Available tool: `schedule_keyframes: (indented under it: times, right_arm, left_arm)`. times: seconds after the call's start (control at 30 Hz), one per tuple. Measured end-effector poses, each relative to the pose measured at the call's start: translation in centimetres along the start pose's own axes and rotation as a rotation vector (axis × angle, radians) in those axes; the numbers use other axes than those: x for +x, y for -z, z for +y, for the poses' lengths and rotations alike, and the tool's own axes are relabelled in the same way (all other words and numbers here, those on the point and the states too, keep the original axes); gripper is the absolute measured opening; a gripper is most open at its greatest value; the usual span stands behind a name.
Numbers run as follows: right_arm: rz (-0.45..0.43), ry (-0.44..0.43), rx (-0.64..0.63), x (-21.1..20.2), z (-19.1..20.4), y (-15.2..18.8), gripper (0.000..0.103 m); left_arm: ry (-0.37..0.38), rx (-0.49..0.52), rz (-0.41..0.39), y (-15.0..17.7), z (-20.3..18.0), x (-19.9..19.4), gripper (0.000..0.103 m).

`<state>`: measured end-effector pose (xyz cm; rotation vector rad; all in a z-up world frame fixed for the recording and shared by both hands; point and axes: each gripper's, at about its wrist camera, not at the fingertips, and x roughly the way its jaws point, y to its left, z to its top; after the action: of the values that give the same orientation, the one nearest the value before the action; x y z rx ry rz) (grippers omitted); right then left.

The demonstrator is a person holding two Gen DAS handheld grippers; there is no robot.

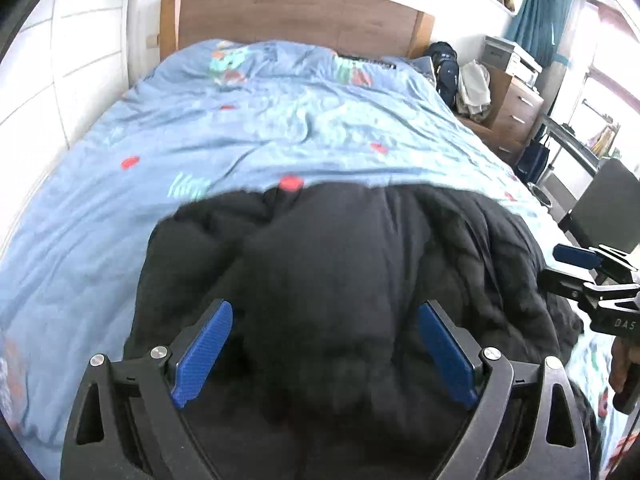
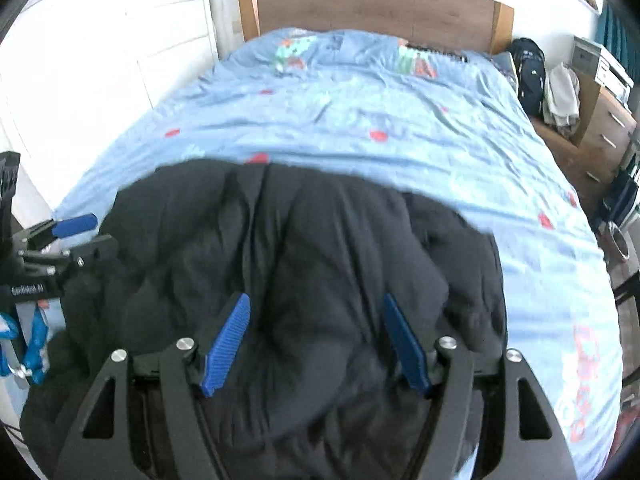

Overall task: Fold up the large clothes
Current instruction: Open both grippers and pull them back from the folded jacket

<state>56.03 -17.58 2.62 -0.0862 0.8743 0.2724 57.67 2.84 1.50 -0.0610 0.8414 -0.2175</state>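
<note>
Evidently a fold was just laid: both the left gripper (image 1: 326, 354) and right gripper (image 2: 316, 346) hung wide apart, empty, above the black padded jacket (image 1: 340, 264) on the bed's blue duvet (image 1: 280, 120); next, a fresh edge wanted pinching.

Jacket (image 1: 340, 280) on bed (image 1: 280, 128), near end; headboard (image 1: 296, 20) behind; dresser (image 1: 516, 112) right, apparently beside bed.

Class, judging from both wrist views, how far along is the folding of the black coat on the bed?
Done: the black coat lies bunched on the blue duvet. In hand: nothing; the left gripper and right gripper are open above it. Left: tidying the rumpled bundle into a neat fold.
</note>
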Motion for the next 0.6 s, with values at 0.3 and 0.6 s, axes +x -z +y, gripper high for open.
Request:
schedule_keyframes:
  times: [0.3, 0.6]
  right_arm:
    - [0.095, 0.035, 0.055, 7.8, -2.0, 1.1, 0.069]
    - [0.105, 0.038, 0.068, 5.9, -2.7, 3.6, 0.069]
  left_arm:
    - [-0.006, -0.03, 0.161, 1.4, 1.1, 9.5, 0.095]
    - [-0.038, -0.027, 0.138, 2.7, 0.3, 6.8, 0.095]
